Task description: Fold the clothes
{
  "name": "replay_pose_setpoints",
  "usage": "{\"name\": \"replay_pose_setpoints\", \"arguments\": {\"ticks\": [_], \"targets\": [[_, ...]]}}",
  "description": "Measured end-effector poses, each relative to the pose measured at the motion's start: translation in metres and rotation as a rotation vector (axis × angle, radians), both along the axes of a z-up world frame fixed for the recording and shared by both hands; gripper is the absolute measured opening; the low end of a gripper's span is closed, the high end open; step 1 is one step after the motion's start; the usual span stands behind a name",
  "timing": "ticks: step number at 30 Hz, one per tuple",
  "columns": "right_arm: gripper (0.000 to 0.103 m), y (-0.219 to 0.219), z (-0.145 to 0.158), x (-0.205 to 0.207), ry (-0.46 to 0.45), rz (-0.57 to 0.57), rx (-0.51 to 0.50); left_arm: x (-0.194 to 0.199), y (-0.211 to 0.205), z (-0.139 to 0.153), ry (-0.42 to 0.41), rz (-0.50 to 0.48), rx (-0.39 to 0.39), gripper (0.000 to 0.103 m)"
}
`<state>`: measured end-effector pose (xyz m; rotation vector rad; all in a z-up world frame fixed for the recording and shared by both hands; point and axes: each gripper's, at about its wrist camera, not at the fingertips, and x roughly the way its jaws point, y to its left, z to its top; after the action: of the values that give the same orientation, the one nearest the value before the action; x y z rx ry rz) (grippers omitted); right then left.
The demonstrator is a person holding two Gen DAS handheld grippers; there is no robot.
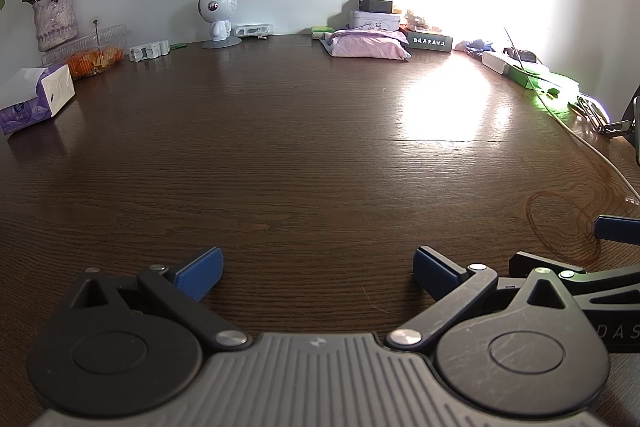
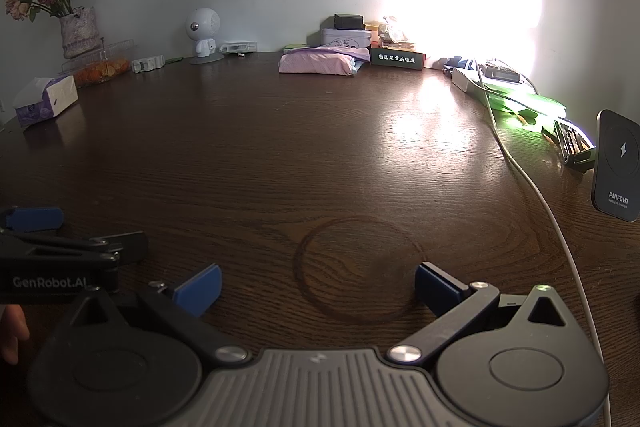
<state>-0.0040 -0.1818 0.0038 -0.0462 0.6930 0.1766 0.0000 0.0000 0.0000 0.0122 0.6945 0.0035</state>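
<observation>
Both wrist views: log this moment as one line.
left tool: open, empty | right tool: open, empty | folded pink cloth: far side of table, untouched | folding: not started

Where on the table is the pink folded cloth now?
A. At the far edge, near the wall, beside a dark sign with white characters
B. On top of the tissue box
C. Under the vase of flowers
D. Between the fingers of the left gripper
A: the pink folded cloth lies far back by the wall, next to the dark sign, and both grippers are open and hold nothing.
</observation>
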Motion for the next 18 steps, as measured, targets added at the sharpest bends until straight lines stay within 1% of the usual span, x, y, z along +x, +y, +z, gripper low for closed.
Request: {"name": "replay_pose_setpoints", "arguments": {"ticks": [18], "targets": [[0.103, 0.0000, 0.0000, 0.0000, 0.000, 0.000, 0.000, 0.0008, -0.0036, -0.0011, 0.000, 0.000, 0.000, 0.102]]}}
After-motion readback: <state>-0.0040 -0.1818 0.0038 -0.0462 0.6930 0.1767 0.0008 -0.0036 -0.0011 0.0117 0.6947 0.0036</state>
